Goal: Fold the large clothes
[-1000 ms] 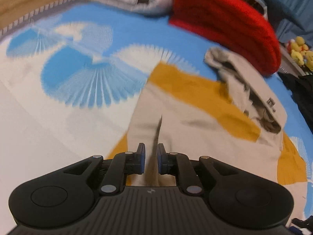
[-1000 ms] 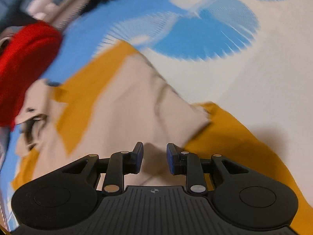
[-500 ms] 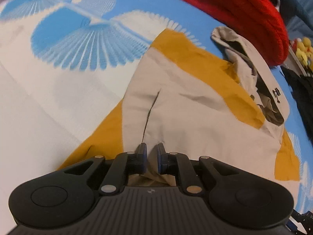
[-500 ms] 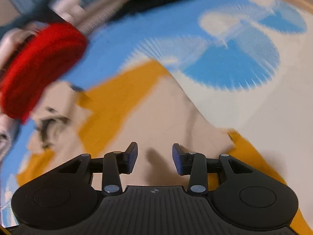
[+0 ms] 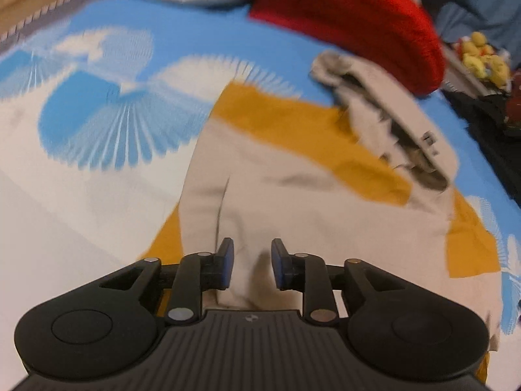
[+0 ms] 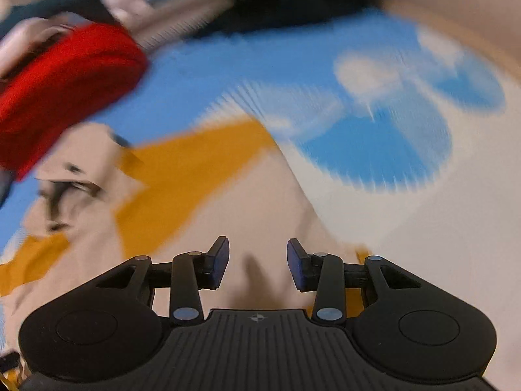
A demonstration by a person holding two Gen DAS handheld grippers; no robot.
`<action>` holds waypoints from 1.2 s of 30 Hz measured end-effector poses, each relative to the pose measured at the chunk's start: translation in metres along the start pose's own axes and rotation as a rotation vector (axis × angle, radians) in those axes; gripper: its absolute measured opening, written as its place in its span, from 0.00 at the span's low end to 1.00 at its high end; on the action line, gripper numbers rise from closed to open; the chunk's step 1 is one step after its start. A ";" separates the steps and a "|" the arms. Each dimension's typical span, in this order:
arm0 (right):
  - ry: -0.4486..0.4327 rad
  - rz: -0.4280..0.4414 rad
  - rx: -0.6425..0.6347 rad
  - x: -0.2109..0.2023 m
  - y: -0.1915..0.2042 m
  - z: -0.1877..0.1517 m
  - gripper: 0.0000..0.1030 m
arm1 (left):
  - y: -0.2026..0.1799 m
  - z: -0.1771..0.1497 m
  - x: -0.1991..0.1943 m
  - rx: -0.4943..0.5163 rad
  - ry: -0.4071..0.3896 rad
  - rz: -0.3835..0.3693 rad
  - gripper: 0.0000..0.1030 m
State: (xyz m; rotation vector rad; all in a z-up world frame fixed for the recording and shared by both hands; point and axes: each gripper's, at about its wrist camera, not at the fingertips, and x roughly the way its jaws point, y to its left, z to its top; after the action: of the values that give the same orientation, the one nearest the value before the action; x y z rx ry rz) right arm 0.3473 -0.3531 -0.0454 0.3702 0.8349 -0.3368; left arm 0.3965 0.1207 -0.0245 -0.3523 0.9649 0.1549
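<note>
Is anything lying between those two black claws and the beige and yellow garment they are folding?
Nothing visible does. The left gripper, whose jaws have just been opening, hangs right over the beige and mustard garment with only bare cloth between its fingers. The right gripper is open over it too. The red knit pile lies at its far end, out of the way.

each gripper, the left gripper (image 5: pixel 250 265) and the right gripper (image 6: pixel 258 265), is matte black with ribbed housing, silver rivets, round caps and blue-padded fingers.

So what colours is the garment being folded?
Beige with mustard-yellow panels; the garment shows best in the left wrist view.
</note>
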 end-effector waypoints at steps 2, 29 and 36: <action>-0.085 0.041 -0.070 -0.022 0.011 0.004 0.41 | -0.004 0.003 -0.014 0.011 -0.033 -0.005 0.36; -0.303 0.107 -0.284 -0.116 -0.003 0.001 0.73 | -0.067 -0.026 -0.116 0.309 -0.488 -0.071 0.82; -0.300 0.122 -0.279 -0.112 -0.002 0.014 0.73 | -0.075 -0.019 -0.104 0.414 -0.489 -0.088 0.79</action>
State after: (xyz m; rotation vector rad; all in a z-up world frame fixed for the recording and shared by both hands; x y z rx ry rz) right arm 0.2853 -0.3451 0.0488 0.1044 0.5517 -0.1530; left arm 0.3446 0.0466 0.0685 0.0297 0.4775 -0.0422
